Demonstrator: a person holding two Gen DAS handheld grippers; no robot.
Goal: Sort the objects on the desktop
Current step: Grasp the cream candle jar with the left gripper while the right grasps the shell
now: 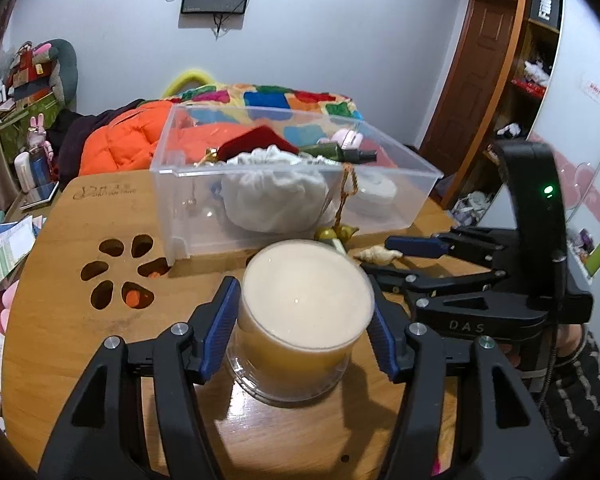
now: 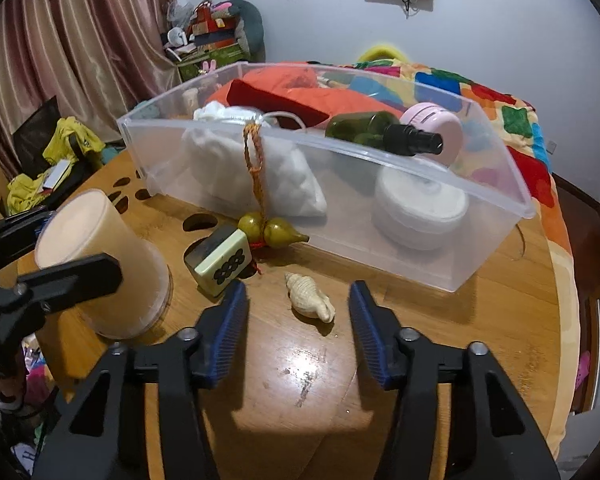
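right wrist: clear bin (image 2: pixel 480 264) holds green bottle (image 2: pixel 364 128); right fingers (image 2: pixel 356 312) spread; left fingers (image 1: pixel 220 320) pinching jar (image 1: pixel 300 320).

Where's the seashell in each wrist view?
Left wrist: seashell right of centre, on the table between the jar and the right tool's fingers.
Right wrist: seashell centre, just ahead of the tool's open pads.
Shared landmark: clear plastic bin behind it.

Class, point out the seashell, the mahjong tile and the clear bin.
Seashell (image 2: pixel 309 298): right wrist view, middle of its ridged body.
Mahjong tile (image 2: pixel 223 259): right wrist view, its dotted face.
Clear bin (image 2: pixel 384 160): right wrist view, its front rim.
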